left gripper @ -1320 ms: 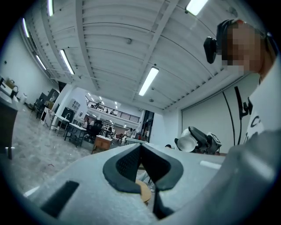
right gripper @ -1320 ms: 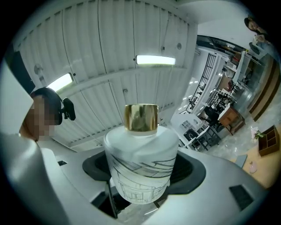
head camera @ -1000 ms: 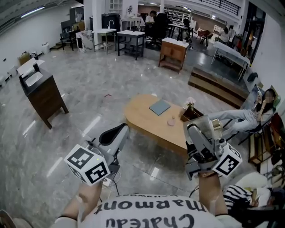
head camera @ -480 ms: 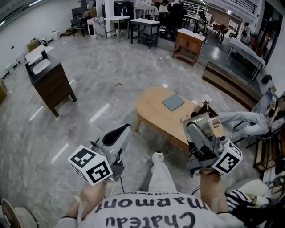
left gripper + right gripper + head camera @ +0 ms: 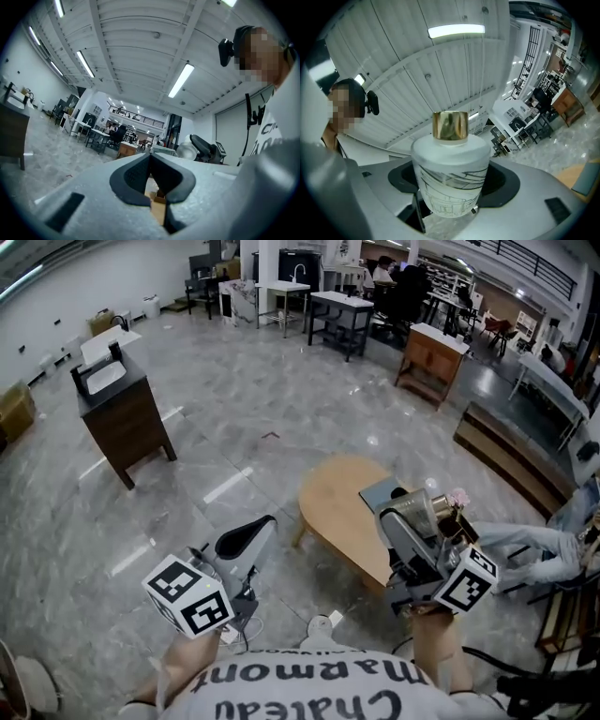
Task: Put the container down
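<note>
Two grippers and one container are in view. The right gripper (image 5: 451,194) has its two jaws pinching the single frosted white bottle (image 5: 451,168) by the lower half of its body. The dark pads (image 5: 506,183) sit one on each side and touch the glass. The bottle lies along the jaws with its line-drawn print facing the camera. Its shoulder and its one gold cap (image 5: 450,125) stick out past the jaw tips.

The left gripper (image 5: 150,158) has its jaws pressed together at the tips, with nothing between them. Each gripper carries one marker cube (image 5: 187,596) at its near end, by the hand.

In the head view, one oval wooden table (image 5: 339,512) lies just past the right jaws and the bottle. One flat grey-blue pad (image 5: 380,491) rests on the table close beside the bottle. A small bunch of pink flowers (image 5: 457,498) shows just right of the jaw tips. The left jaws point at the grey marbled floor (image 5: 234,427), to the left of the table. Far beyond the left jaws stands one dark cabinet (image 5: 127,418).
</note>
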